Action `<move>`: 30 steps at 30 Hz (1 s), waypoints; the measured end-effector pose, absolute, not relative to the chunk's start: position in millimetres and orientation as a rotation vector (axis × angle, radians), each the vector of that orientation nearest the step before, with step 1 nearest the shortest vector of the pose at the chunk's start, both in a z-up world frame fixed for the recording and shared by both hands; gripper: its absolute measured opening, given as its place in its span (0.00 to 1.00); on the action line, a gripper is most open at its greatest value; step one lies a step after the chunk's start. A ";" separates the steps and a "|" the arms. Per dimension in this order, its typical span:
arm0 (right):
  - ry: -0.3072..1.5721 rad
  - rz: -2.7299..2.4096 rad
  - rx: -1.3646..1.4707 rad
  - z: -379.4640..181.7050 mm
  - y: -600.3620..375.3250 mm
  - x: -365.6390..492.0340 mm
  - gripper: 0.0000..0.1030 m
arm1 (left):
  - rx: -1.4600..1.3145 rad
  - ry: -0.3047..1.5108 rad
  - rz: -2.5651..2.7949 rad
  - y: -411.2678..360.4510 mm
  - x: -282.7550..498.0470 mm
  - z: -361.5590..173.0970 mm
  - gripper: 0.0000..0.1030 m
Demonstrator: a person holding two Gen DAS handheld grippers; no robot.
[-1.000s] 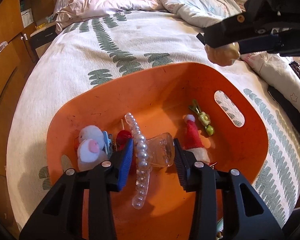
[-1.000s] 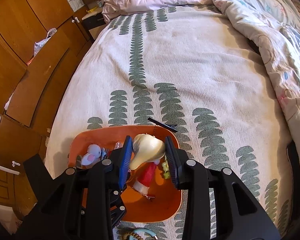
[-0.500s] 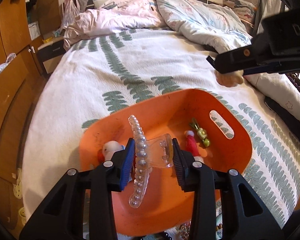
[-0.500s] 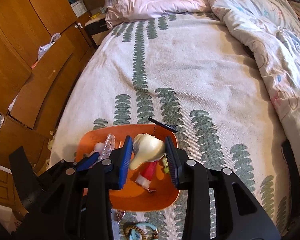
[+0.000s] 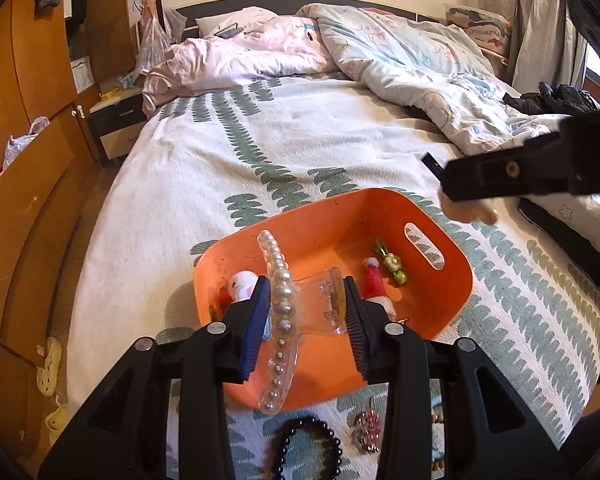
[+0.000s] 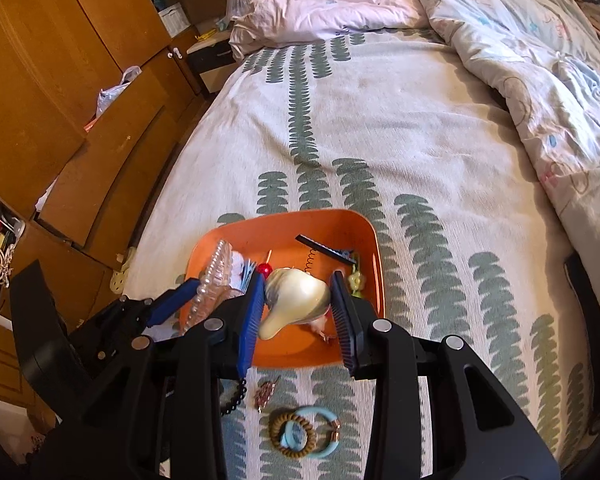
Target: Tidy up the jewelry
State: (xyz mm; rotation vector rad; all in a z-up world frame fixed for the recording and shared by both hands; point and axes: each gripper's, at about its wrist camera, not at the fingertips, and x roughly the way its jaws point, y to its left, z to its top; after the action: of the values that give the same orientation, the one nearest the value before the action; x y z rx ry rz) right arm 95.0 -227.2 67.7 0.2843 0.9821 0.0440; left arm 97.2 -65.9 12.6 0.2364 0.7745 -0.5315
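Observation:
My left gripper (image 5: 306, 300) is shut on a clear claw clip lined with pearls (image 5: 282, 312) and holds it above the near left part of the orange tray (image 5: 380, 196). My right gripper (image 6: 298, 280) is shut on a cream shell-shaped hair clip (image 6: 292, 304), also held over the tray (image 6: 300, 218). In the left wrist view the right gripper (image 5: 452, 196) hangs beyond the tray's right side. In the tray lie a red Santa-hat clip (image 5: 374, 280), a green clip (image 5: 392, 264), a white plush clip (image 5: 242, 282) and a black clip (image 6: 324, 248).
On the leaf-patterned bedspread (image 6: 380, 120) in front of the tray lie a black bead bracelet (image 5: 308, 448), a pink brooch (image 5: 366, 428), a brown bead bracelet (image 6: 292, 434) and a light blue hair tie (image 6: 324, 416). Wooden wardrobes (image 6: 60, 60) stand left; crumpled duvets (image 5: 400, 60) fill the far end.
Both grippers have risen and drawn back from the tray, each still gripping its clip. The pearl clip has lifted off the tray floor. The tray looks smaller and lower in both views.

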 end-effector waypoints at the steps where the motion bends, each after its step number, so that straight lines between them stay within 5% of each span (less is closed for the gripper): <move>1: 0.978 0.045 0.290 68.5 -226.8 88.4 0.34 | 0.235 0.772 -0.529 -64.8 94.5 13.4 0.37; 30: 0.969 0.027 0.302 16.8 -193.7 -48.6 0.34 | 0.223 0.710 -0.421 -4.1 -4.3 8.7 0.36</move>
State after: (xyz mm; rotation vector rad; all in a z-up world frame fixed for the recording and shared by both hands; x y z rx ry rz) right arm -48.6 -193.7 16.8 0.3022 0.9691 0.0273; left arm -4.3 -4.1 8.7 0.2229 0.7100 -0.4214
